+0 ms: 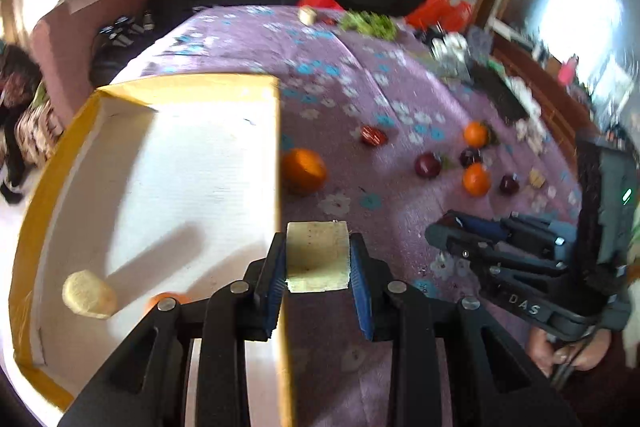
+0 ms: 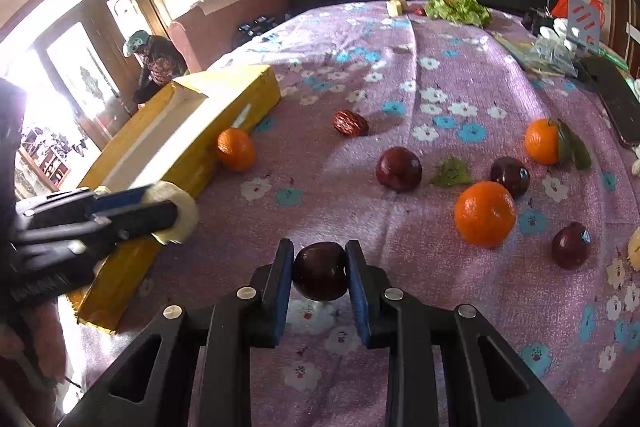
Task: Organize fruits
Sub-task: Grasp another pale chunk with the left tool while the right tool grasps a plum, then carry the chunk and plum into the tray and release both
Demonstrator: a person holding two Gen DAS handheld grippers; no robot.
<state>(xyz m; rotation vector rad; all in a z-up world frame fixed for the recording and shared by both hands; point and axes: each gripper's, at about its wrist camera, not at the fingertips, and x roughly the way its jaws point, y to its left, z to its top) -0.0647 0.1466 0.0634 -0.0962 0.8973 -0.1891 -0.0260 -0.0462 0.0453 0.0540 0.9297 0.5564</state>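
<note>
Jaws clamping pale chunk (image 1: pixel 317 255) crosswise, dark plum (image 2: pixel 320 271) gripped

A pale yellow chunk of fruit (image 1: pixel 318 257) with flat cut sides is squeezed between the left gripper (image 1: pixel 318 259) pads, right by the edge of the yellow box (image 1: pixel 52 163). Inside the white box lie a small pale round piece (image 1: pixel 89 294) and a bit of something orange (image 1: pixel 168 298). A dark red plum (image 2: pixel 320 271) is pinched in the right gripper (image 2: pixel 320 273), just above the purple flowery cloth (image 2: pixel 400 75). One orange (image 2: pixel 236 149) sits touching the box side. On the cloth lie a wrinkly red date (image 2: pixel 351 123), more dark plums (image 2: pixel 399 169), and two more oranges (image 2: pixel 485 214), near each other
</note>
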